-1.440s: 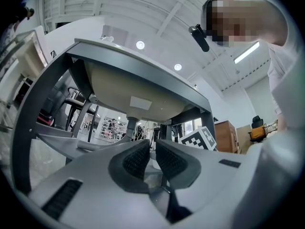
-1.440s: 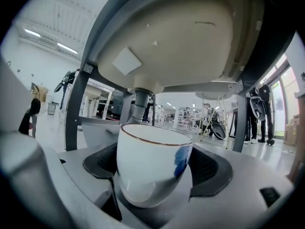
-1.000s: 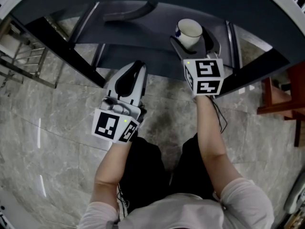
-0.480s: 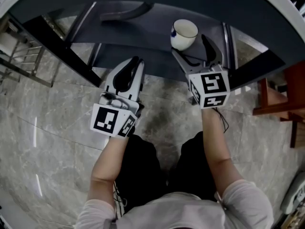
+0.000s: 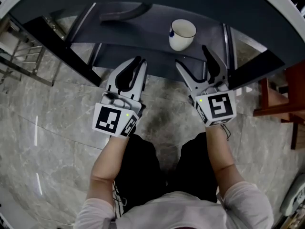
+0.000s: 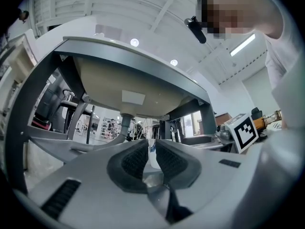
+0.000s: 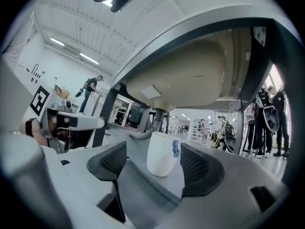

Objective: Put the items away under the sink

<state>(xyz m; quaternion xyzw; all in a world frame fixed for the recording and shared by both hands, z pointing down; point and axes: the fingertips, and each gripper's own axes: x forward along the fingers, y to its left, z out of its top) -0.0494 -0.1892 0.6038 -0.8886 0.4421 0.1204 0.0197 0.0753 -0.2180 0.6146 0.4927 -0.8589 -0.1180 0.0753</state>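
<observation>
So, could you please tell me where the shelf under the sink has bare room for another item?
The shelf is bare between the pipe and the cup, and in front of the pipe. Crowded only around the cup, near the right gripper.

Both forearms outstretched, left gripper (image 5: 137, 63) jaws together, right gripper (image 5: 191, 57) jaws wide apart, just closing slightly, nothing between them

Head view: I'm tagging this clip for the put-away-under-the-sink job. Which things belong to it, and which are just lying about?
Job: white mug on the shelf under the sink; right gripper, open, jaws just closing slightly, mug ahead, not between them; left gripper, shut, empty.
Lying about: red-brown wooden frame; metal rack.
</observation>
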